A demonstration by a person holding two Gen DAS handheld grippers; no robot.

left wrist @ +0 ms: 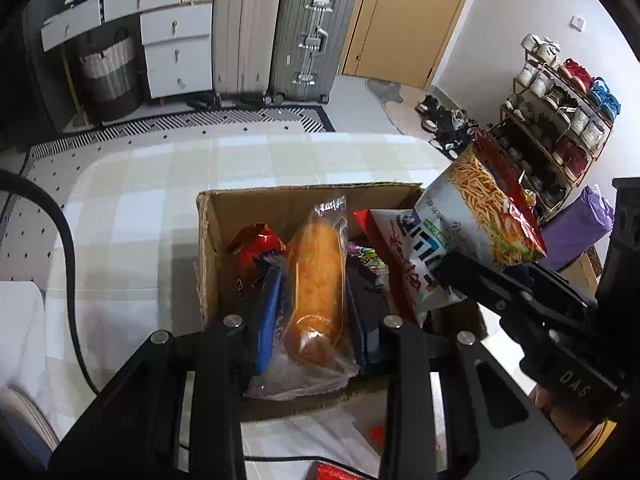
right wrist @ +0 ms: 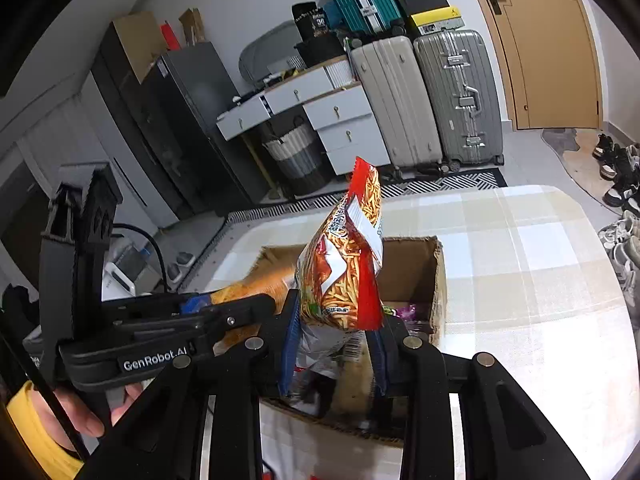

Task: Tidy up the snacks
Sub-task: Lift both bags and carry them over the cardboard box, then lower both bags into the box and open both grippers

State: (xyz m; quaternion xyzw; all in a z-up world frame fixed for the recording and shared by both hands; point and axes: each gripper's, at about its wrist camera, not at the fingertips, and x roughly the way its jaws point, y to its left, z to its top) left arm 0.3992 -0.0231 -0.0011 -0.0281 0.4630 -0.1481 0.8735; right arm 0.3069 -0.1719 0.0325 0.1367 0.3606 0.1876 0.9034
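An open cardboard box (left wrist: pixel 304 194) (right wrist: pixel 439 276) stands on the checked tablecloth. Just above its opening, my left gripper (left wrist: pixel 312 272) is shut on an orange bread roll (left wrist: pixel 318 276) in clear wrap, its blue pads pressing both sides. To the right, my right gripper (right wrist: pixel 338 312) (left wrist: pixel 452 268) is shut on the lower end of a red-and-white bag of fried potato sticks (right wrist: pixel 344 268) (left wrist: pixel 480 204), held upright over the box. Inside the box lie a red packet (left wrist: pixel 256 244), a purple packet (left wrist: pixel 366 258) and a white bag (left wrist: pixel 404 248). The left gripper (right wrist: pixel 248 306) shows at left in the right wrist view.
The table (left wrist: pixel 132 208) carries a black cable (left wrist: pixel 70 264) at its left. A red packet (left wrist: pixel 332 472) lies near the front edge. Beyond the table stand suitcases (left wrist: pixel 280 32), white drawers (left wrist: pixel 176 52), a basket (left wrist: pixel 108 72), a shoe rack (left wrist: pixel 560 116) and a door (left wrist: pixel 408 16).
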